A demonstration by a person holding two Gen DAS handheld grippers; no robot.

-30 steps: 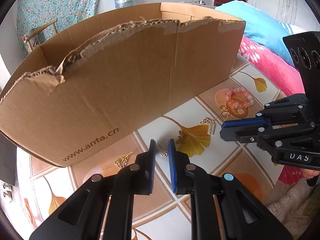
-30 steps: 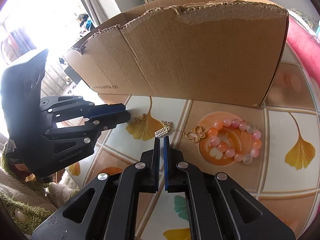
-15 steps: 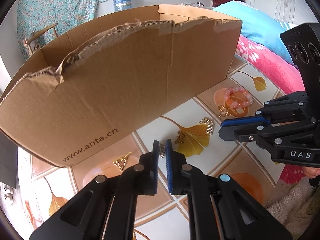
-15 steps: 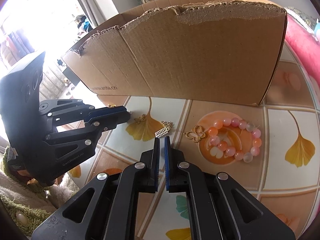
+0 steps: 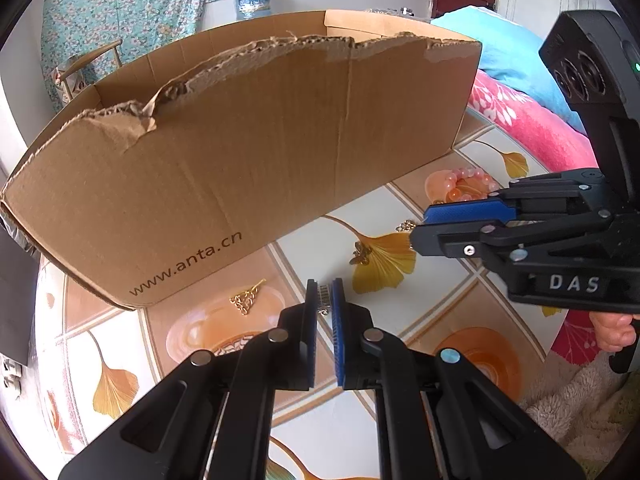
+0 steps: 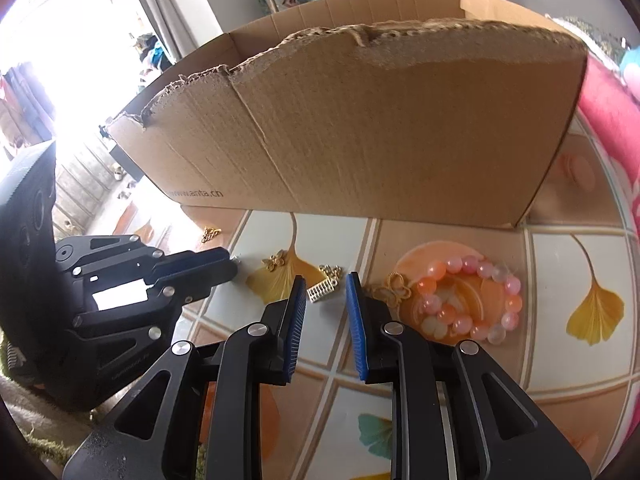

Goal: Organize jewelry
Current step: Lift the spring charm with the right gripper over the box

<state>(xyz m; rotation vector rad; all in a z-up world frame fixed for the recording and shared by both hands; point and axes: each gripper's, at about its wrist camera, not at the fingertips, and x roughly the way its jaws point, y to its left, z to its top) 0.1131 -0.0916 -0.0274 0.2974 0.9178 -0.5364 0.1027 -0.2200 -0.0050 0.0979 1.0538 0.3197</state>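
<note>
My left tool [image 5: 325, 300] pinches a small charm [image 5: 323, 295] for boxing; my right tool [image 6: 323, 294] is opening, empty, a second charm [image 6: 321, 291] just ahead of its tips.

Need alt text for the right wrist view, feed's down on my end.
The right gripper, fingers opening, hangs over a small gold charm on the tiled table. A pink bead bracelet lies at right, the left gripper at left, a torn cardboard box behind.

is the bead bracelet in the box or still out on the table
Out: the bead bracelet lies on the tiled table in front of the cardboard box, beside a gold butterfly charm.
</note>
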